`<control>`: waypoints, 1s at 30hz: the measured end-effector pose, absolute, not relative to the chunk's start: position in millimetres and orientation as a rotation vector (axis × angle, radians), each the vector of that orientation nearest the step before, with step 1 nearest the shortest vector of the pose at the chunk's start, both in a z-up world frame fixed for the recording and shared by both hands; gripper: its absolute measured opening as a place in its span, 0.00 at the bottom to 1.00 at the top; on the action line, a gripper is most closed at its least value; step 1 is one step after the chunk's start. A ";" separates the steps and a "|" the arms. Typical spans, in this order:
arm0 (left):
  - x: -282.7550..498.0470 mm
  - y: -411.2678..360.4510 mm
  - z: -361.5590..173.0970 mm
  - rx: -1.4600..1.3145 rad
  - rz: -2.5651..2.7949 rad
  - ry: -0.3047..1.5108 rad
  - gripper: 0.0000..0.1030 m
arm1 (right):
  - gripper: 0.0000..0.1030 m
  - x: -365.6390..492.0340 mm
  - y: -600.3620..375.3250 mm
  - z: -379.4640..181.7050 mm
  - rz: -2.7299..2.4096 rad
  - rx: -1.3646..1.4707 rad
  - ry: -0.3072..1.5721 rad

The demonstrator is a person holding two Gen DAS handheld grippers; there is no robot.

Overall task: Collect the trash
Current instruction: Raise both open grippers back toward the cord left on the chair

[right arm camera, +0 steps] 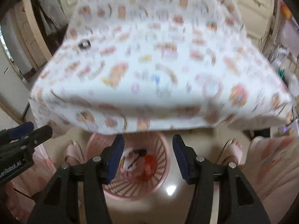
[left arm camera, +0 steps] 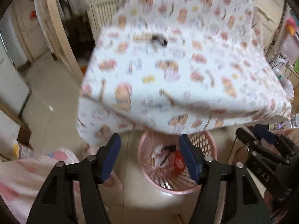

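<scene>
Trash (left arm camera: 168, 158) already lies in the pink basket (left arm camera: 205, 141) below both released, empty tools, while two scraps (left arm camera: 149, 38) remain on the counter (left arm camera: 186, 78).

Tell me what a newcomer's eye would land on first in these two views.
First comes the big table under a white cartoon-print cloth, filling the upper half of both views. Below its near edge a pink basket stands on the floor with a red wrapper and other scraps inside. The left claw and right claw hang open and empty above it.
</scene>
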State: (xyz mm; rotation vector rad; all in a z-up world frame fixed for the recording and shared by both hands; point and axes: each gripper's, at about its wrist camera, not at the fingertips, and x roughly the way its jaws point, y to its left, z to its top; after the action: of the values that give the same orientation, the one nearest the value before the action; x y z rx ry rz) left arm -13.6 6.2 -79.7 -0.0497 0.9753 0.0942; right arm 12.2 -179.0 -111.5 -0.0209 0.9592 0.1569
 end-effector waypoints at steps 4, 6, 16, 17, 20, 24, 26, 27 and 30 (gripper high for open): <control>-25.5 15.3 -56.9 -0.098 0.101 0.875 0.79 | 0.52 4.6 -187.4 -76.2 0.142 -0.028 0.812; -27.8 20.3 -50.7 -0.121 0.099 0.846 0.79 | 0.53 1.6 -190.4 -64.5 0.165 -0.014 0.775; -42.0 13.9 -23.4 -0.114 0.098 0.761 0.82 | 0.69 -8.8 -195.8 -33.9 0.197 -0.010 0.693; -42.8 14.9 -15.7 -0.122 0.095 0.744 0.82 | 0.70 -8.5 -195.9 -30.5 0.193 -0.008 0.689; -44.5 18.1 9.0 -0.121 0.095 0.675 0.88 | 0.75 -8.6 -198.0 -20.8 0.205 0.014 0.662; -41.3 24.4 35.1 -0.108 0.088 0.616 0.92 | 0.86 -8.8 -193.5 2.5 0.223 -0.004 0.597; -35.5 29.8 45.9 -0.126 0.083 0.602 0.94 | 0.89 -4.4 -192.0 16.9 0.245 0.004 0.571; -31.7 31.8 52.0 -0.126 0.081 0.593 0.95 | 0.94 -0.1 -191.2 23.4 0.254 0.008 0.562; -23.3 35.8 70.5 -0.104 0.119 0.528 0.99 | 0.96 13.7 -189.5 41.4 0.262 -0.001 0.534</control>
State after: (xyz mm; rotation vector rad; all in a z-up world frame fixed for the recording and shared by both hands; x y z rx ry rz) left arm -23.3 35.8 70.5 -0.1042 0.5279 0.1186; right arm 13.7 -189.5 41.4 -0.0006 0.5337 0.2621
